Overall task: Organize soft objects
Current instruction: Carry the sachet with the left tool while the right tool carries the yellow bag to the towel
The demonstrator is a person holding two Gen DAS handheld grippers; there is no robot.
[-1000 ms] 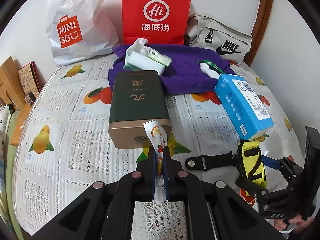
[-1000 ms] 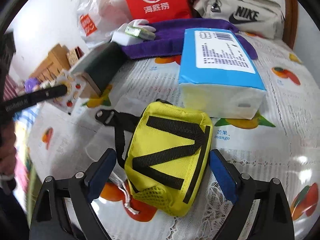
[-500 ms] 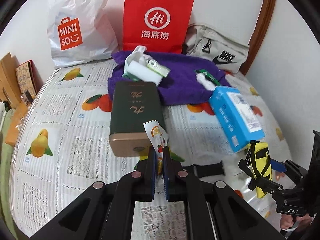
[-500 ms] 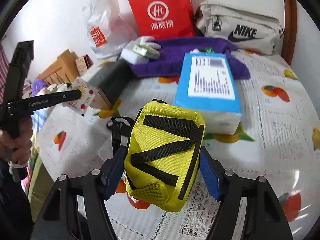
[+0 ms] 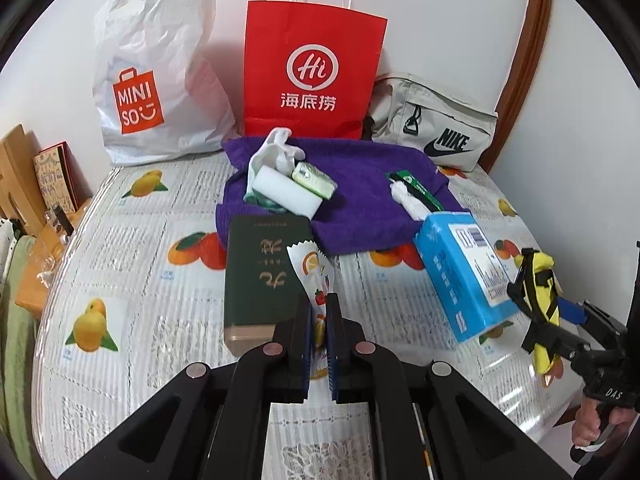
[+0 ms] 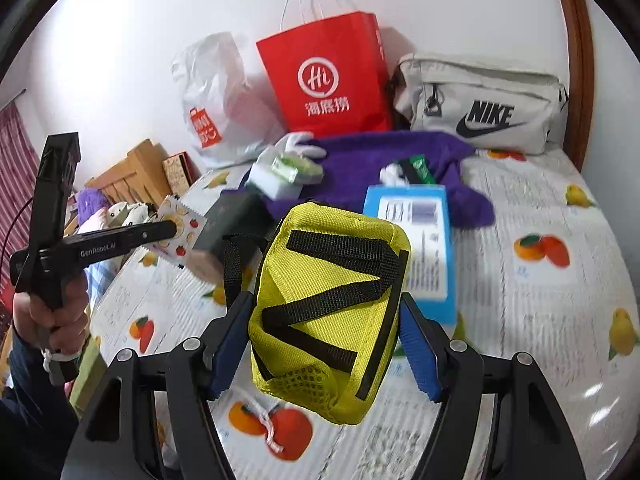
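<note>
My left gripper (image 5: 319,312) is shut on a small white sachet with fruit prints (image 5: 310,270) and holds it above the table; it also shows in the right wrist view (image 6: 178,230). My right gripper (image 6: 326,326) is shut on a yellow pouch with black straps (image 6: 328,304), lifted off the table; the pouch also shows at the right of the left wrist view (image 5: 540,292). A purple towel (image 5: 360,200) lies at the back with a white sponge (image 5: 286,192), a green packet (image 5: 314,180) and a white glove (image 5: 276,148) on it.
A dark green box (image 5: 264,276) and a blue tissue pack (image 5: 460,276) lie on the fruit-print tablecloth (image 5: 132,320). A white Miniso bag (image 5: 156,76), a red paper bag (image 5: 312,76) and a grey Nike bag (image 5: 436,132) stand along the back wall.
My right gripper closed on the yellow pouch and lifted it off the table. My left gripper rose and pulled back with the sachet still held.
</note>
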